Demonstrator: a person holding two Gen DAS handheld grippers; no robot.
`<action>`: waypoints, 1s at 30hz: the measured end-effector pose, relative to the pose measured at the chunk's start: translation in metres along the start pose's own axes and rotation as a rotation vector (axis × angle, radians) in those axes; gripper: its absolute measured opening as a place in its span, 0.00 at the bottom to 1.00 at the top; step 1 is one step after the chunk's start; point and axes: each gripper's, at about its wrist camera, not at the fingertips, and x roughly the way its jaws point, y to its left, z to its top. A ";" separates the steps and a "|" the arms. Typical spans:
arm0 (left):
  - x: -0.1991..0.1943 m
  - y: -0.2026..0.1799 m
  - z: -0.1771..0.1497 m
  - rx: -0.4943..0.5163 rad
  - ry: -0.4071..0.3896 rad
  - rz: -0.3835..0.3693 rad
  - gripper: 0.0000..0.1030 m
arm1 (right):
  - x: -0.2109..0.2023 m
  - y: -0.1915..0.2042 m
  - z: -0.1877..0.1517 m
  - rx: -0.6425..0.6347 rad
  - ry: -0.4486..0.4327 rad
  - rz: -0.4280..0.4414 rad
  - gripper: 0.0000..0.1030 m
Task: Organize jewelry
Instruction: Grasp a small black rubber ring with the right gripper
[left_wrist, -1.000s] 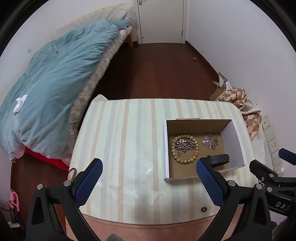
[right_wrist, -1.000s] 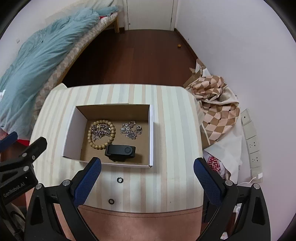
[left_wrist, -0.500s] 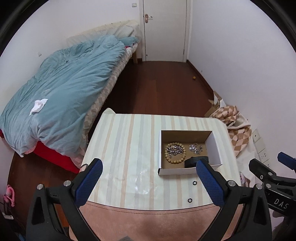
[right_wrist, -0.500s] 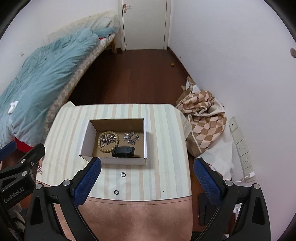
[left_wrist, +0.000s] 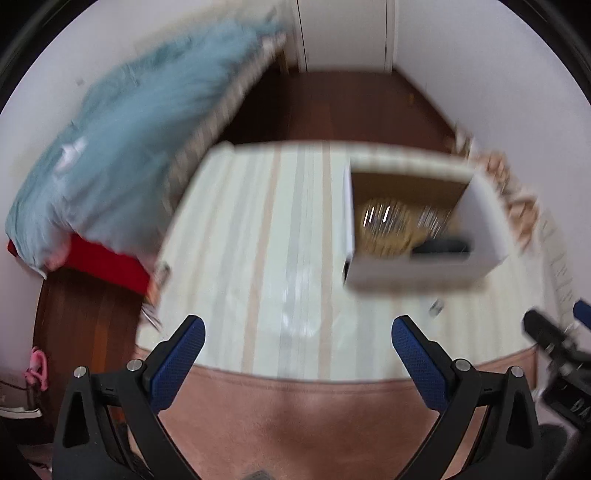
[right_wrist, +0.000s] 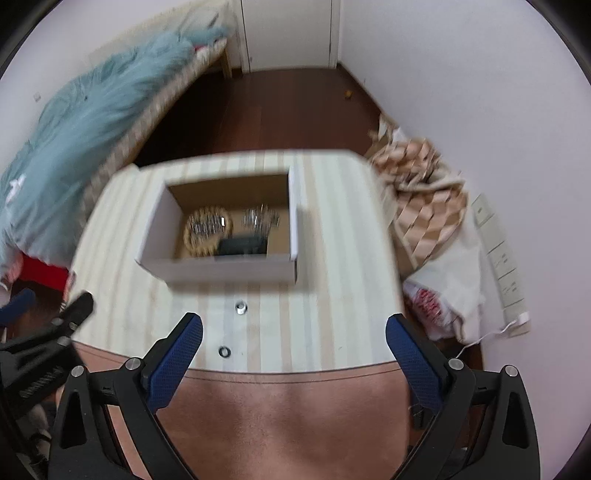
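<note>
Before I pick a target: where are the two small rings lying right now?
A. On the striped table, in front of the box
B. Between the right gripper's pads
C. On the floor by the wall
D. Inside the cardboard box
A: in the right wrist view both rings lie on the striped table, on the near side of the cardboard box.

Blue duvet (right_wrist: 92, 110) on bed at left — checked cloth (right_wrist: 424, 192) heaped by right wall; white door (right_wrist: 291, 29) beyond.
</note>
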 end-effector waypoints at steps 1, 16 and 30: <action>0.019 -0.003 -0.004 0.018 0.050 0.001 1.00 | 0.014 0.002 -0.003 -0.004 0.021 -0.002 0.63; 0.096 0.011 -0.009 0.028 0.189 -0.016 1.00 | 0.112 0.040 -0.006 -0.049 0.089 0.091 0.45; 0.075 0.001 -0.015 0.053 0.137 -0.013 1.00 | 0.083 0.023 -0.008 -0.050 0.000 0.048 0.13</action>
